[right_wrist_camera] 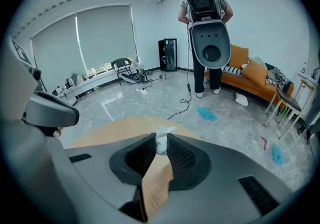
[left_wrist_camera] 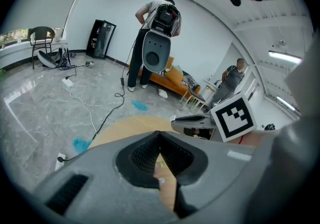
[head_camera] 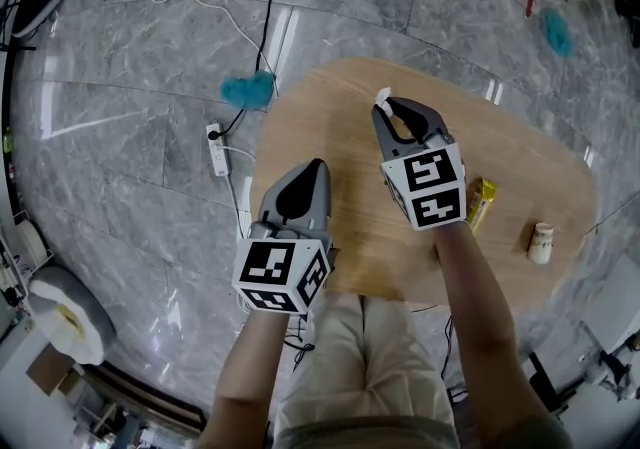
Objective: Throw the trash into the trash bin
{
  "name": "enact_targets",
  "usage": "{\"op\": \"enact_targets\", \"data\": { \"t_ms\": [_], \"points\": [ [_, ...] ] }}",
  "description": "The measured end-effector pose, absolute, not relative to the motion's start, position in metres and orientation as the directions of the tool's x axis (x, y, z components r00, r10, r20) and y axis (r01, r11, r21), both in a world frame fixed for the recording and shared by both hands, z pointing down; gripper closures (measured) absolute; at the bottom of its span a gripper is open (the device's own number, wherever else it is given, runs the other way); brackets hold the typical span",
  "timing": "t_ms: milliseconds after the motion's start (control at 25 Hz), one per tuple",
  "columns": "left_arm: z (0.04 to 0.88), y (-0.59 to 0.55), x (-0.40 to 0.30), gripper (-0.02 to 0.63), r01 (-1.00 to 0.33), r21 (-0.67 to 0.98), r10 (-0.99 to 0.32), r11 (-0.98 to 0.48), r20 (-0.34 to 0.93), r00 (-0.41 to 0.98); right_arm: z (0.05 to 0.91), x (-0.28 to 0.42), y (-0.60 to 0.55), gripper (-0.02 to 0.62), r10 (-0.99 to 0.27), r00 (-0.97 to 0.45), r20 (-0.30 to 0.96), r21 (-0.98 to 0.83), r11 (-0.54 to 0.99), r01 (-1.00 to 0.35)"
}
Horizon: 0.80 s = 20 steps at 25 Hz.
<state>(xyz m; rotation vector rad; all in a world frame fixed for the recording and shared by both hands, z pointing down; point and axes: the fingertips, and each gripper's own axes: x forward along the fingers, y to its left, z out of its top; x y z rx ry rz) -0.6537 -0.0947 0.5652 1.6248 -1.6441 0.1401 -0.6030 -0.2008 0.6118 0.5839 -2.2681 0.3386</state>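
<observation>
Trash (right_wrist_camera: pixel 161 140): small scrunched-up white tissue wad, pinched right at the tips of the right hand-held gripper (head_camera: pixel 388 109). It pokes out a bit past them, with the bench (head_camera: pixel 330 107) showing underneath.
Right hand-held gripper: jaws almost together, clamped on the wad from both sides and angled downward. Nothing else in it.
Left hand-held gripper (left_wrist_camera: pixel 160 134): jaws closed tip to tip with nothing between them, just wood showing through the gap lower down. It sits beside the right one, a bit further back toward the person's body.
Bench: rounded light wood top, under both hand-held grippers.
Yellow wrapper (head_camera: pixel 481 203): lying flat on the bench, just on the outer side of the right hand-held gripper's marker cube.
Beige cup (head_camera: pixel 541 243): small cup-like thing, can't tell exactly what. It's further out on that same side, past the wrapper.
Floor (head_camera: pixel 120 137): grey marble-look tiles. There's a teal fluffy clump (head_camera: pixel 247 90) out ahead of the left hand-held gripper, and a white power strip (head_camera: pixel 216 149) off to that gripper's outer side.
Person (right_wrist_camera: pixel 205 28): standing well ahead of both hand-held grippers.
</observation>
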Motion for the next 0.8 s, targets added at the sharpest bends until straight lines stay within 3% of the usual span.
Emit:
{"op": "enact_targets", "data": {
  "t_ms": [800],
  "points": [
    [0.529,-0.067,-0.617,0.606,-0.883,0.439,-0.817,0.165,0.562,0.127,0.557,-0.556,-0.163,0.531,-0.355,-0.627,0.694,-0.043,0.848,-0.529]
  ]
}}
